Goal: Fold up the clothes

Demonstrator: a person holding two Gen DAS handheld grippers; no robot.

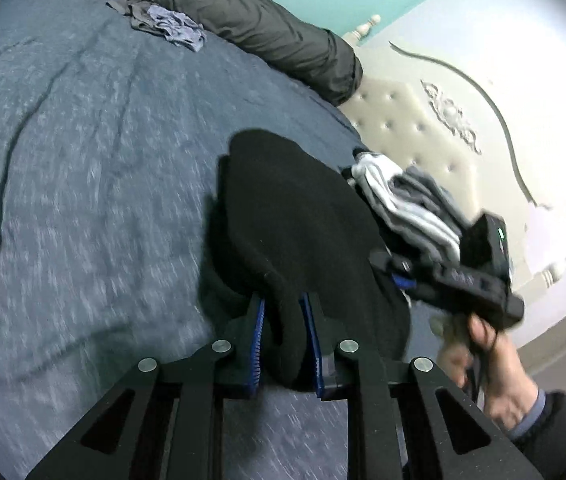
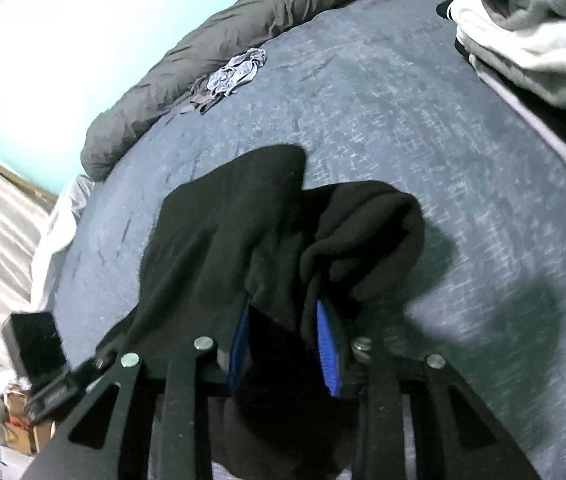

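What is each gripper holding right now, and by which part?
Both hold the same black garment. The left gripper pinches a bunched fold at its near edge; the right gripper clamps another gathered fold of it. Which part of the garment cannot be told.

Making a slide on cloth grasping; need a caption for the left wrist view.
Left gripper clamps a black fleece garment above the blue-grey bedspread.
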